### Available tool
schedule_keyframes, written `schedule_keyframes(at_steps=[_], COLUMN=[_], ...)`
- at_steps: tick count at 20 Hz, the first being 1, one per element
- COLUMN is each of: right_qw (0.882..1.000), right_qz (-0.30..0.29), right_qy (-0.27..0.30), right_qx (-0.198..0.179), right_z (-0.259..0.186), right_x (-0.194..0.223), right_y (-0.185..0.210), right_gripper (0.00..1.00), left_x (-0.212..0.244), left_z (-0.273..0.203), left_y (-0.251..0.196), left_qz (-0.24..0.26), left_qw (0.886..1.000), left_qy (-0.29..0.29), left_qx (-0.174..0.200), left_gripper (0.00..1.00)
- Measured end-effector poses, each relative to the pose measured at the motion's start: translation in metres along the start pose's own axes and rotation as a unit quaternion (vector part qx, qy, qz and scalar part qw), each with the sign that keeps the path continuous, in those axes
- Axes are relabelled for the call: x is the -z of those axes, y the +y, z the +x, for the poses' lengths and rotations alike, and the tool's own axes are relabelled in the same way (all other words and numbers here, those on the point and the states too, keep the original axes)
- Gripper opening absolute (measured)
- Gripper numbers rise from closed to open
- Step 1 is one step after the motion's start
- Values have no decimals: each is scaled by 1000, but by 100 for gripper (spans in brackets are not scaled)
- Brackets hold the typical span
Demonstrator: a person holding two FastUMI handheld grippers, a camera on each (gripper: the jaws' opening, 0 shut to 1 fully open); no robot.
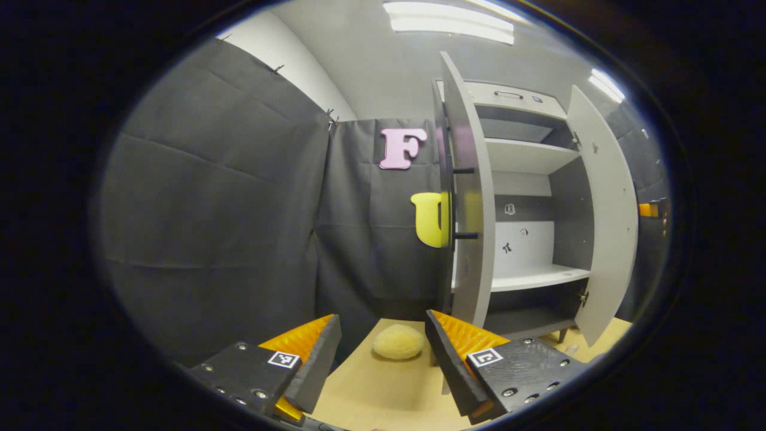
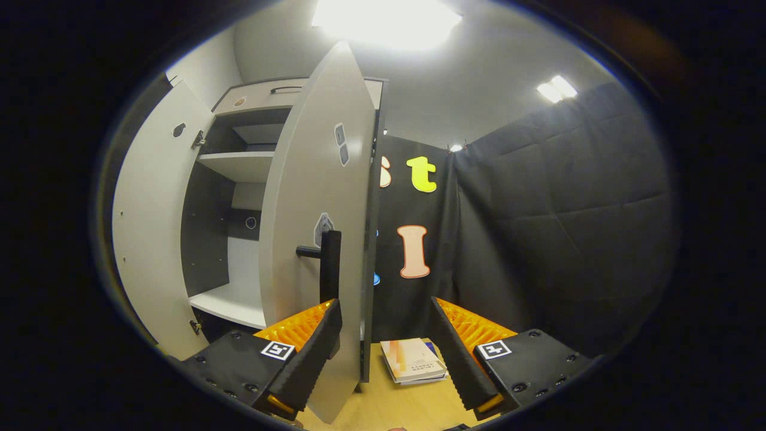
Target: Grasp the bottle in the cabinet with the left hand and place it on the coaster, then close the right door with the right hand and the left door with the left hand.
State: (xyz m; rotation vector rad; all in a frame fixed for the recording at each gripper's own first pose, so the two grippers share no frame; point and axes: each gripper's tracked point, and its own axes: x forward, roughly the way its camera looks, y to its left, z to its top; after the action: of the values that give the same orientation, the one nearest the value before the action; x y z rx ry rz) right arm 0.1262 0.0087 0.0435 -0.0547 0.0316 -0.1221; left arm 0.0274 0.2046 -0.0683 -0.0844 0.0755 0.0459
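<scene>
Two doors of the cabinet point(image 1: 526, 155) stand wide open, and its lit shelves are bare; I cannot tell where the bottle is. Out in front of the cabinet's left door point(image 1: 473, 209), a pale round pad, which I take for the coaster point(image 1: 398, 341), lies on the table point(image 1: 383, 395) with nothing on it. The left gripper point(image 1: 382, 320) hovers just short of it, jaws spread wide and empty.

On the cabinet's other side, the right door point(image 2: 311, 179) swings out toward the right gripper point(image 2: 384, 302). That gripper's jaws are also wide apart and hold nothing, and its near finger sits just below the door's dark handle point(image 2: 329, 263). A booklet point(image 2: 413, 360) lies on the table beyond the door's edge.

The step in hand looks like shutting the right door. It should go best as a push with a finger flat against the outer face near the handle, following the hinge's arc, not a pinch on the edge. The left gripper would do well to stay clear of the cabinet's mouth.
</scene>
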Motion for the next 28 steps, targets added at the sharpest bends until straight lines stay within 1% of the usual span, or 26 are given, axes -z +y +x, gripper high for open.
schedule_keyframes(at_steps=[1, 2, 3, 4, 5, 6, 7, 8, 9, 14, 15, 16, 20, 21, 23, 26, 28], right_qw=[1000, 1000, 1000, 1000, 999, 999, 999, 998, 997, 997, 997, 997, 997, 997, 997, 998, 998], right_qz=[5, 11, 17, 22, 27, 33, 39, 44, 47, 30, 25, 21, 13, 13, 14, 7, 4], right_qy=[0, 0, 0, 0, 1, 2, 3, 3, 6, 17, 17, 16, 13, 16, 22, 30, 38], right_qx=[-4, -10, -15, -20, -26, -32, -38, -45, -53, -76, -75, -75, -74, -71, -70, -59, -49], right_z=[1, 2, 3, 6, 8, 10, 12, 15, 17, 15, 15, 14, 7, 4, -4, -16, -23], right_x=[0, 0, 1, 2, 2, 3, 4, 5, 5, 15, 15, 15, 17, 21, 28, 42, 50], right_y=[9, 18, 26, 35, 44, 52, 60, 65, 70, 85, 85, 86, 85, 83, 78, 63, 52], right_gripper=[92, 95, 92, 92, 95, 95, 92, 92, 95, 96, 93, 96, 96, 96, 96, 96, 96], left_x=[0, -1, -2, -3, -3, -4, -3, -2, -1, -5, -6, -9, -38, -46, -66, -82, -90], left_z=[1, 1, 1, 1, 0, 0, 0, 0, -1, 1, 4, 7, 24, 30, 44, 69, 86], left_y=[4, 7, 10, 13, 17, 20, 23, 25, 28, 41, 43, 44, 42, 41, 34, 22, 19], left_qz=[-1, -1, -2, -4, -4, -4, -2, -1, 0, -8, -9, -10, -5, -1, 2, 13, 27], left_qw=[1000, 1000, 1000, 1000, 1000, 1000, 1000, 1000, 1000, 1000, 1000, 1000, 1000, 1000, 1000, 999, 999], left_qy=[0, -1, -1, -1, 0, 1, 1, 2, 3, 4, 5, 5, -8, -12, -21, -19, -16], left_qx=[0, -2, -2, -2, -4, -5, -6, -7, -9, -17, -19, -21, -10, -6, 8, 29, 24], left_gripper=[86, 86, 86, 86, 86, 86, 86, 87, 86, 87, 87, 87, 87, 86, 87, 84, 86])
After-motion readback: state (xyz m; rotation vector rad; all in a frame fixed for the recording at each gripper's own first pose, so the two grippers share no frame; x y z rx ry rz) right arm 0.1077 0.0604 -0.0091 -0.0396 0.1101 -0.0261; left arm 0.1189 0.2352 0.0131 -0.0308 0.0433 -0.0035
